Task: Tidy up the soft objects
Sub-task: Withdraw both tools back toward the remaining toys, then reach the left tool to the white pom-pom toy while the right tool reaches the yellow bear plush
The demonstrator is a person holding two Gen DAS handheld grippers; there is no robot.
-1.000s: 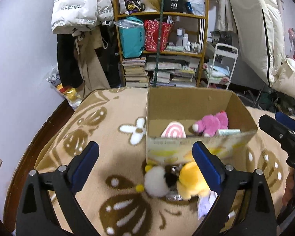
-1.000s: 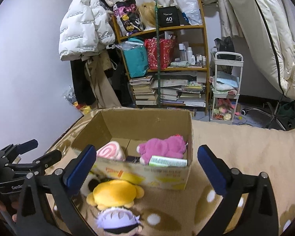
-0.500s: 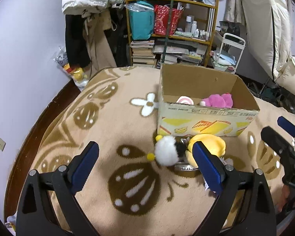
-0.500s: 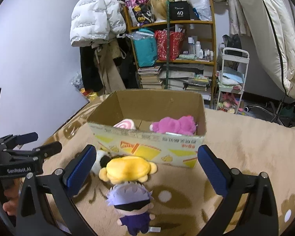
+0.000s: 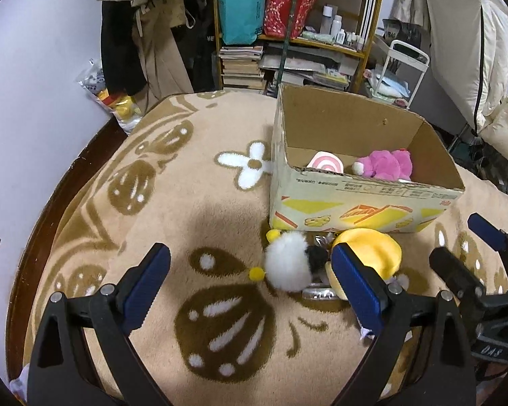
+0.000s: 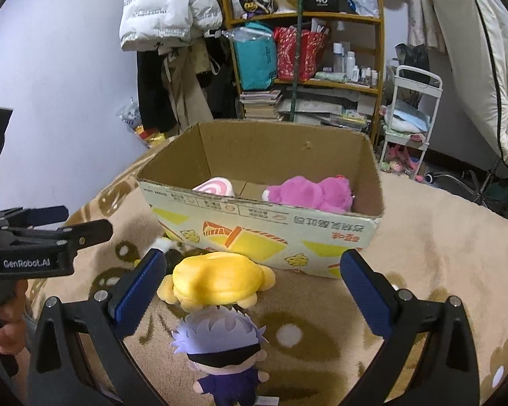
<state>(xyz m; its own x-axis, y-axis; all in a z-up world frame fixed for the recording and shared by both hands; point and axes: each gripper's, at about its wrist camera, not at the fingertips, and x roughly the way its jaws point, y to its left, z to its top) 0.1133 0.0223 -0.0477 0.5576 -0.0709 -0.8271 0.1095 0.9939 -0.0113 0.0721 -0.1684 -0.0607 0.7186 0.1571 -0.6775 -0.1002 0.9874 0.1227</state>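
Cardboard box [image 6: 264, 230] already held pink plush [image 6: 310, 191], swirl cushion [image 6: 214, 186]. Yellow plush [image 6: 216, 279], white pompom toy [image 5: 288, 264], doll [image 6: 220, 348] remained outside. Your left gripper [image 5: 250, 279], right gripper [image 6: 252, 287] gaped wide, empty.

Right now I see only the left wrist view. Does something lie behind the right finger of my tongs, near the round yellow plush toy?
Observer: Yes, a plush doll with lilac hair and black blindfold lies on the beige patterned blanket, just before the yellow plush toy.
Operator: Do the right tongs hold it?
Observer: No. The right tongs are open and empty.
Operator: Is the doll face up?
Observer: Yes, head toward the printed cardboard box.
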